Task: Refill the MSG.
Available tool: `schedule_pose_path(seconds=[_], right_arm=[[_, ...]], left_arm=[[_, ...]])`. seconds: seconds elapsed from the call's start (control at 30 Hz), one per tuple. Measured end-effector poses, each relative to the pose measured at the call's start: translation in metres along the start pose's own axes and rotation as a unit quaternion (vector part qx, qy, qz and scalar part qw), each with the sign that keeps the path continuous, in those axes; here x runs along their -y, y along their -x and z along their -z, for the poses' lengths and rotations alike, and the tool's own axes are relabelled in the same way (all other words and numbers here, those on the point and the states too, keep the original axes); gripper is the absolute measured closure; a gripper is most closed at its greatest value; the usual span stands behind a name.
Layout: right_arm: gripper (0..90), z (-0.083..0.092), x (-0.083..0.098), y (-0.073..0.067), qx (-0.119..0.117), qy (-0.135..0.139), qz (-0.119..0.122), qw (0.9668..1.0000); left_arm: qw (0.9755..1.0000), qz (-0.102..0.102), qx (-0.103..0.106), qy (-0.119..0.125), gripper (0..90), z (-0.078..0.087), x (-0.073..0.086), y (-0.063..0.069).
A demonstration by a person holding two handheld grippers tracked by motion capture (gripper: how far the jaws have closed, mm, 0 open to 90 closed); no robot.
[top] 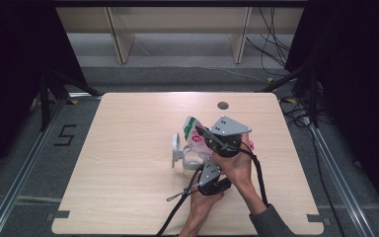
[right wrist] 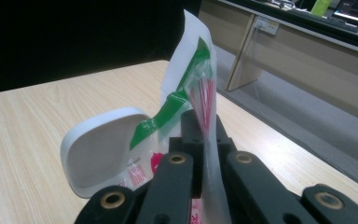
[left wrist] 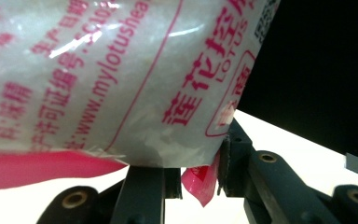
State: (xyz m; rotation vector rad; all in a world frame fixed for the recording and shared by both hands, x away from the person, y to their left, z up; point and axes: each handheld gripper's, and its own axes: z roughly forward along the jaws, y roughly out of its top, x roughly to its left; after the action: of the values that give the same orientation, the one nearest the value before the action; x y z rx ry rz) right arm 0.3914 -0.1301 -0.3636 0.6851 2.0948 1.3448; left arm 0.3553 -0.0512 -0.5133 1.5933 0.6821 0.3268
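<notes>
Plastic bag (top: pixel 193 132) pinched thin by my right tongs (right wrist: pixel 204 135), corner clamped by left tongs (left wrist: pixel 200 179); I reckon film slips or tears, spilling beside white container (top: pixel 187 157).

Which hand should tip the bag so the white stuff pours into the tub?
Probably the right. The right gripper pinches the bag at its top edge, above the white container. The left gripper clamps the bag's bottom corner, so it mostly steadies.
</notes>
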Motion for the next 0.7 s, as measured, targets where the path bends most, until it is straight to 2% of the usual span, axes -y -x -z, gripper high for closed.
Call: schedule_pose_path(seconds=[0.03, 0.1, 0.17, 0.2, 0.23, 0.27, 0.3, 0.33, 0.4, 0.43, 0.47, 0.5, 0.53, 0.57, 0.63, 0.7], right_arm=[[90.0, 0.0012, 0.0001, 0.0002, 0.0, 0.0, -0.011, 0.9999], [90.0, 0.0024, -0.0009, 0.0001, -0.007, 0.003, -0.012, 0.9999], [90.0, -0.0003, -0.0002, -0.001, -0.001, 0.001, 0.001, 1.0], [90.0, -0.0015, 0.0007, -0.0014, 0.001, -0.003, 0.0, 1.0], [90.0, -0.0016, 0.001, -0.0008, -0.003, -0.005, -0.002, 1.0], [90.0, -0.001, 0.0011, -0.0008, -0.008, -0.004, -0.009, 0.9999], [90.0, -0.0001, 0.0006, -0.0014, -0.012, 0.0, -0.019, 0.9998], [90.0, -0.0011, 0.0006, -0.0007, -0.004, 0.006, -0.006, 1.0], [90.0, -0.0029, 0.0017, -0.0026, -0.005, -0.008, -0.007, 0.9999], [90.0, -0.0031, 0.0019, -0.0012, -0.001, -0.002, -0.001, 1.0], [90.0, -0.0014, 0.0012, -0.0018, -0.01, -0.002, -0.012, 0.9999], [90.0, 0.0004, -0.0001, -0.0012, -0.008, 0.004, -0.007, 0.9999], [90.0, 0.0012, -0.0005, -0.0042, -0.002, 0.005, -0.023, 0.9997], [90.0, 0.0002, -0.0011, -0.0025, -0.003, 0.006, -0.004, 1.0], [90.0, -0.0016, -0.0001, -0.0044, -0.011, -0.007, -0.007, 0.9999], [90.0, -0.0007, -0.0001, -0.0051, -0.011, -0.006, -0.015, 0.9998]], left_arm=[[1.0, -0.002, -0.002, -0.001, 73.8, 0.0005, -0.0005, -0.0002], [1.0, 0.001, 0.0, 0.007, 73.9, -0.0003, -0.0006, -0.0003], [1.0, 0.001, 0.001, 0.002, 73.9, -0.0009, 0.0011, 0.0001], [1.0, 0.0, 0.003, 0.0, 73.8, -0.0003, 0.0012, -0.0007], [1.0, 0.006, 0.005, 0.0, 73.9, 0.0006, 0.0004, -0.0006], [0.9998, 0.011, 0.008, 0.012, 73.9, -0.0002, 0.0003, -0.0007], [0.9999, 0.011, 0.005, 0.007, 73.9, 0.0007, -0.0002, -0.0004], [0.9999, 0.011, 0.006, 0.005, 73.9, 0.0002, 0.0003, -0.0005], [1.0, 0.007, 0.004, -0.001, 73.8, 0.0006, 0.0007, -0.0005], [0.9999, 0.011, 0.005, 0.005, 73.9, 0.0008, 0.0007, -0.0002], [0.9999, 0.008, 0.005, 0.011, 73.9, 0.0002, 0.0005, -0.0002], [1.0, 0.001, 0.002, 0.003, 73.9, 0.0017, -0.0005, -0.0003], [0.9999, 0.011, 0.007, 0.011, 73.9, 0.0015, -0.0007, 0.0008], [0.9999, 0.012, 0.008, 0.009, 73.8, 0.0016, -0.0007, 0.0011], [0.9999, 0.01, 0.006, 0.009, 73.8, 0.0011, 0.0003, 0.0004], [1.0, 0.005, 0.004, 0.006, 73.9, 0.0014, 0.0, 0.0]])
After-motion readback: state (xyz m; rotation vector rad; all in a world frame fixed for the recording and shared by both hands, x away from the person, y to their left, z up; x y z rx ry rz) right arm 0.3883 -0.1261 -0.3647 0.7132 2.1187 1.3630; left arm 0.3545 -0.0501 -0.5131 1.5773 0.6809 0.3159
